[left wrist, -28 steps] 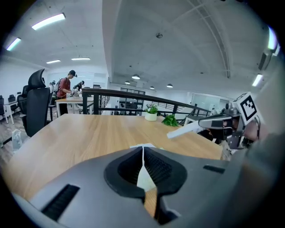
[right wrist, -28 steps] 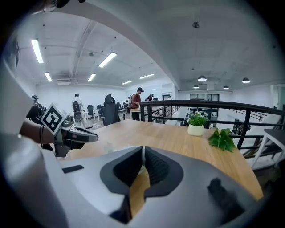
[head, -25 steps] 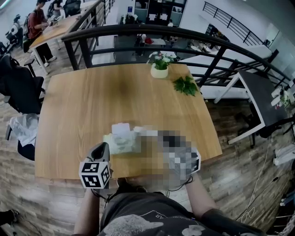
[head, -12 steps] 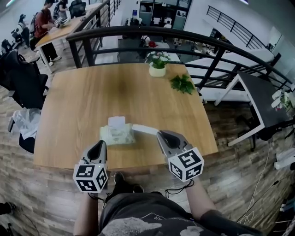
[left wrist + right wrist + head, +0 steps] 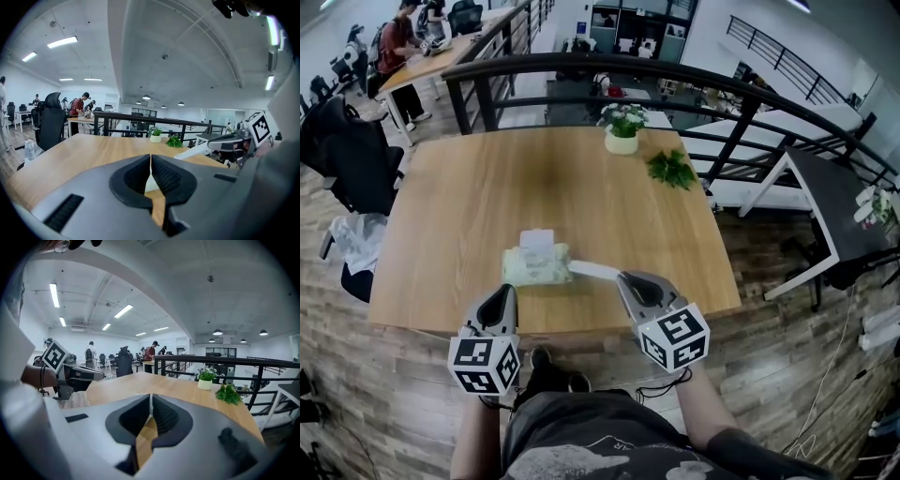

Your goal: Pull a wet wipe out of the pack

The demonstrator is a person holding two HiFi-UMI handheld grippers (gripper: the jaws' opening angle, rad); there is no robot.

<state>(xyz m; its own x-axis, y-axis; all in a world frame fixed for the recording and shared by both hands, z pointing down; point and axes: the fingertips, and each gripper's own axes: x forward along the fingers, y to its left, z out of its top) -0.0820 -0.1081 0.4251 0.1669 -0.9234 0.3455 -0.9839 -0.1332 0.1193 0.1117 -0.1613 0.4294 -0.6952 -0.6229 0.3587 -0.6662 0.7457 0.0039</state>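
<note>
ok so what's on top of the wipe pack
A white lid flap stands open at the far edge of the wipe pack. A white wipe runs from its right side to the right gripper. The opening and the wipes inside can't be made out.

Pack (image 5: 537, 266) open; wipe (image 5: 595, 271) prob. part out.

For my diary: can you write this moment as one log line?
right hand-held gripper: shut on wipe | wipe: stretched from pack | left hand-held gripper: shut, empty | pack: on table
</note>
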